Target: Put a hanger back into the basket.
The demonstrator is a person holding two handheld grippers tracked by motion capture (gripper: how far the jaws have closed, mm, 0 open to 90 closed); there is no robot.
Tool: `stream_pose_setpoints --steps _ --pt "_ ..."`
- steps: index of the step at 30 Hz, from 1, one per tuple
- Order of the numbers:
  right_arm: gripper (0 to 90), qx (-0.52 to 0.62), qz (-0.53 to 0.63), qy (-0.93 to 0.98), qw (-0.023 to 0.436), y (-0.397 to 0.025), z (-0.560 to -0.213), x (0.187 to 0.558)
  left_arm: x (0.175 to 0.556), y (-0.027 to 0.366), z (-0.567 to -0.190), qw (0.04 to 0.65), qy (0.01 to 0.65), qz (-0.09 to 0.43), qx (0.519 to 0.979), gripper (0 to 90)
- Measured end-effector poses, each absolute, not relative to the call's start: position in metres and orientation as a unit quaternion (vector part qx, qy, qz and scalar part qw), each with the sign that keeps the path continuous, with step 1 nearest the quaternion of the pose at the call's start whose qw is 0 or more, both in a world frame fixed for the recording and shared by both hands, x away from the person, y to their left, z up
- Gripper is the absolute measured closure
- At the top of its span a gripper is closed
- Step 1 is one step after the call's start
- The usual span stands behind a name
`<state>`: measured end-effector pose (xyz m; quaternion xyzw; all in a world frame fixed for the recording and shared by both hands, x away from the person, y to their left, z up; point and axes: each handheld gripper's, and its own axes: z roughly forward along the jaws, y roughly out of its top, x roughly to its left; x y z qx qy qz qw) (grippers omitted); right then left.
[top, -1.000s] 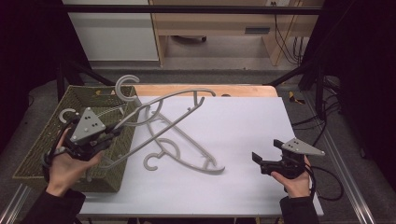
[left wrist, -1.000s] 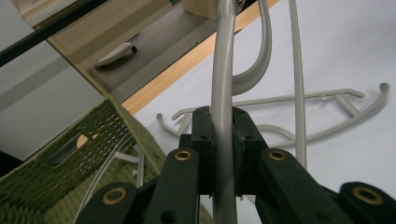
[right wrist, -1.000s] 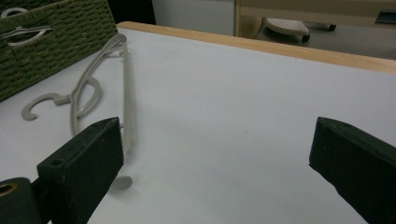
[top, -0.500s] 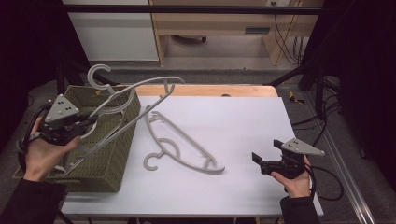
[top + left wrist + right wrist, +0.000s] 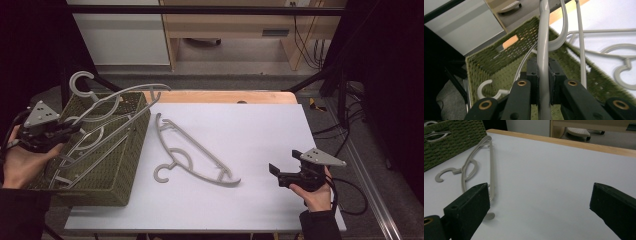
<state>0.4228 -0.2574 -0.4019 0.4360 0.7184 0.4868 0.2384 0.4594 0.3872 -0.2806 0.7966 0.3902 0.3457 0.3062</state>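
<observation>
Left gripper (image 5: 52,131), jaws pinching the grey hanger (image 5: 117,102), has swung it off the table and over the green basket (image 5: 127,165) since a second ago, so it's nearly stowed, while the right gripper (image 5: 280,175) sits spread wide near the second hanger (image 5: 195,155).

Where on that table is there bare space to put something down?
Bare white tabletop lies between the loose hanger and the right tongs, and along the far wooden edge. It is crowded at the left: the green basket holds hangers, one gripped by the left tongs.
</observation>
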Motion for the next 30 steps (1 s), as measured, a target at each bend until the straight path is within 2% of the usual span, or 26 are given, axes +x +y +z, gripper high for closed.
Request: stream_pose_setpoints --steps 15,30 --pt "3.2 0.439 0.484 0.719 0.238 -0.257 -0.403 0.423 0.467 0.429 -0.297 0.299 0.419 0.339 0.787 81.3" --pt "3.2 0.437 0.484 0.720 0.237 -0.256 -0.404 0.424 0.462 0.454 -0.302 0.276 0.440 0.342 0.783 81.3"
